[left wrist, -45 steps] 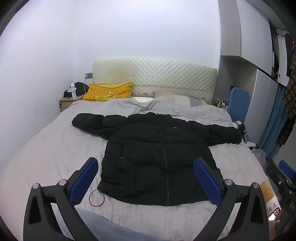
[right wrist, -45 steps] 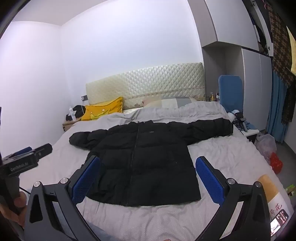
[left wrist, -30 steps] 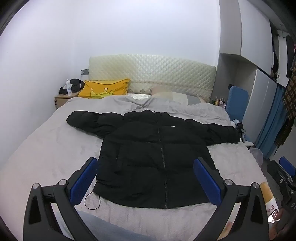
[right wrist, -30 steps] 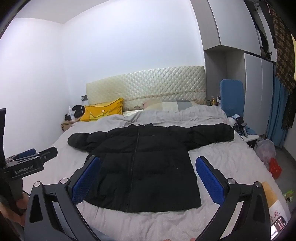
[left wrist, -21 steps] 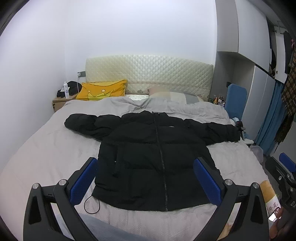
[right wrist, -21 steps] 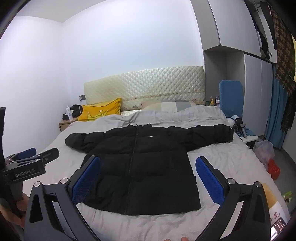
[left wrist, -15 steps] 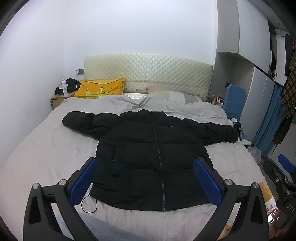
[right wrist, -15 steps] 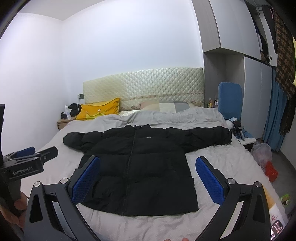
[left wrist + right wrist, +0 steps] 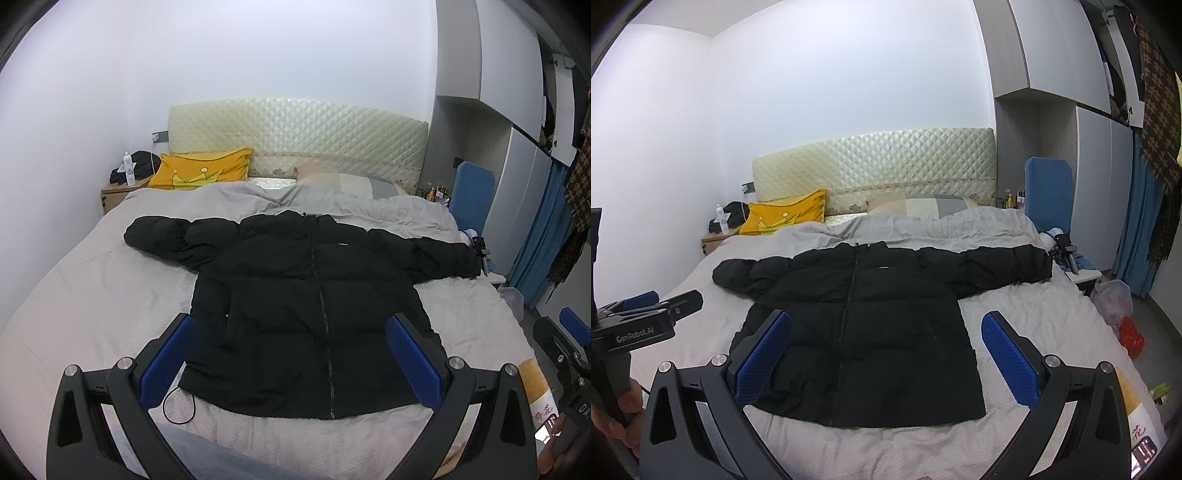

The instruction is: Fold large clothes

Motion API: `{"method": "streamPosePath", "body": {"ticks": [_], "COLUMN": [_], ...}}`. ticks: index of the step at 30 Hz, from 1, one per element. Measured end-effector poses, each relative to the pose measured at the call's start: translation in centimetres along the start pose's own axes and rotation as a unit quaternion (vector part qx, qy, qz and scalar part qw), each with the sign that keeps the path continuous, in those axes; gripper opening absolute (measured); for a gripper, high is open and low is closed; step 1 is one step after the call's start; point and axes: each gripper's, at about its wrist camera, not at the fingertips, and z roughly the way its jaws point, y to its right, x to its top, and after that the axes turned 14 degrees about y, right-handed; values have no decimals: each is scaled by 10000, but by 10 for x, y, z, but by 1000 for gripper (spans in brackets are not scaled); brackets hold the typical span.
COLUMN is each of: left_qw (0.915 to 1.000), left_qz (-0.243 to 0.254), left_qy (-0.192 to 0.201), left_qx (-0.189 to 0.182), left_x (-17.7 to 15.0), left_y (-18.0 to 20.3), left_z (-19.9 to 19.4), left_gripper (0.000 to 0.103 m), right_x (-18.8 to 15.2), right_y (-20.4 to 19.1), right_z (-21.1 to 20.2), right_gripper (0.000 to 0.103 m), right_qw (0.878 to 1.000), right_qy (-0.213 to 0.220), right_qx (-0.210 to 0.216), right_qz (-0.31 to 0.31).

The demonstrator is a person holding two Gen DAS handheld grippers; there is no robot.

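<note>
Jacket (image 9: 306,314), black, spread flat on bed (image 9: 85,295) ahead of left gripper (image 9: 295,354) and right gripper (image 9: 886,350), both spread wide, empty.

My left gripper (image 9: 291,358) and right gripper (image 9: 886,350) had black frames, silver screws and blue textured pads (image 9: 1008,360); "GenRobot.AI" marked one handle.

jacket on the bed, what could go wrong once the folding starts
1. The jacket is thick and puffy, so a folded sleeve may spring back open.
2. Its right sleeve ends near the bed edge beside a small black device; pulling the sleeve could drag that along.
3. A thin black cord loops at the hem and could snag the open left tongs.
</note>
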Motion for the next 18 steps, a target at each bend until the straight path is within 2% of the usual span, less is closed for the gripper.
{"method": "streamPosePath", "body": {"ticks": [18], "left_qw": [9999], "left_qz": [10], "left_qy": [-136], "left_qx": [67], "left_x": [-13], "left_y": [-3], "left_z": [20], "left_gripper": [103], "right_x": [-10], "right_y": [7], "right_z": [15], "right_gripper": [103], "right_qw": [9998], "right_qy": [-172], "right_qx": [33], "right_qz": [62]}}
